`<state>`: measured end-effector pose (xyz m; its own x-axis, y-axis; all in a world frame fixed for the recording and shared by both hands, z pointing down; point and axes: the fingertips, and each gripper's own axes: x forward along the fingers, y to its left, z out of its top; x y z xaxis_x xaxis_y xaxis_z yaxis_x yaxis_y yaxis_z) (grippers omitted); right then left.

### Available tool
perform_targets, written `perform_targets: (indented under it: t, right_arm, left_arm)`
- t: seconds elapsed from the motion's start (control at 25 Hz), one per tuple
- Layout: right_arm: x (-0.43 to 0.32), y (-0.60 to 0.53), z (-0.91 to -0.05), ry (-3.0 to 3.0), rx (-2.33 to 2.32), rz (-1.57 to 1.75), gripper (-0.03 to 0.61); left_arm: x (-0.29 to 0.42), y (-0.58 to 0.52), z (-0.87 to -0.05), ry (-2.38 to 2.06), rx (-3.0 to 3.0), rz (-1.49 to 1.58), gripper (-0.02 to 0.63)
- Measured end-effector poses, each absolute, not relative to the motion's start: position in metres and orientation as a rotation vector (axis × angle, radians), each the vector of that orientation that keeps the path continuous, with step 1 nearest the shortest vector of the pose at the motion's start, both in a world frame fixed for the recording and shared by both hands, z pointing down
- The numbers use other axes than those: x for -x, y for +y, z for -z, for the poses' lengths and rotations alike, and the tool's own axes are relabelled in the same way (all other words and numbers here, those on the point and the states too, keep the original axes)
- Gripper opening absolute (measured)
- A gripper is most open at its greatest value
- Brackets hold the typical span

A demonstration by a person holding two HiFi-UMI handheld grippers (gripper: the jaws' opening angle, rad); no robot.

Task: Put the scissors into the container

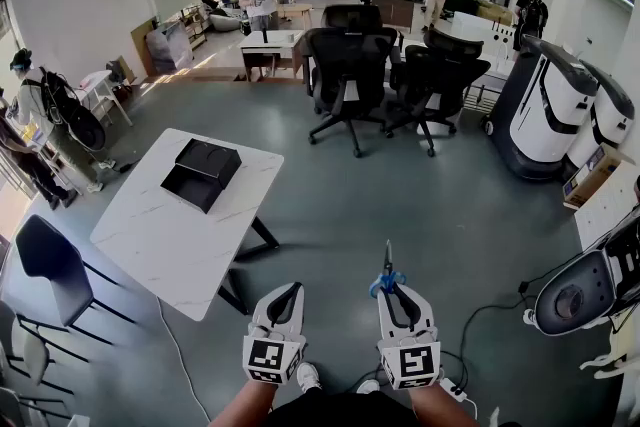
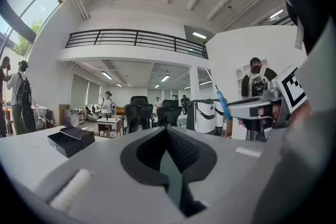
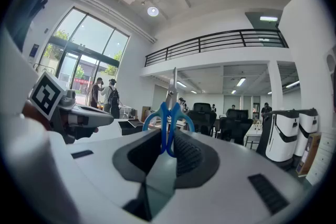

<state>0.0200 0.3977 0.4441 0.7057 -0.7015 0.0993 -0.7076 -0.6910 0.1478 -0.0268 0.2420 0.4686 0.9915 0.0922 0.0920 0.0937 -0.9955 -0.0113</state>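
My right gripper [image 1: 388, 286] is shut on the blue-handled scissors [image 1: 386, 274], whose blades point up and away. In the right gripper view the scissors [image 3: 169, 115] stand upright between the closed jaws. My left gripper [image 1: 287, 294] hangs beside it, shut with nothing in it; the left gripper view shows its jaws pressed together [image 2: 169, 136]. The black container [image 1: 201, 173] sits open on a white table [image 1: 150, 245] ahead and to the left, well away from both grippers. It also shows small at the left as the black container [image 2: 71, 140].
Black office chairs [image 1: 345, 75] stand in the middle of the grey floor. White machines [image 1: 545, 110] line the right side. A black chair [image 1: 45, 260] sits at the table's left. Several people stand at the far end and left edge. A cable [image 1: 490, 310] lies on the floor at right.
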Motion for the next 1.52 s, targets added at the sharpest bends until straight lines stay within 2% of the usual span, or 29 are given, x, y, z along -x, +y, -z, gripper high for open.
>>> perform_targets:
  t: [0.96, 1.52]
  right_arm:
    - [0.0, 0.252, -0.435, -1.241, -2.676, 0.024, 0.08]
    - [-0.07, 0.187, -0.446, -1.348, -2.623, 0.015, 0.08]
  left_arm:
    - [0.057, 0.119, -0.477, -0.069, 3.142, 0.131, 0.009]
    - [0.008, 0.06, -0.481, 0.08, 3.15, 0.143, 0.009]
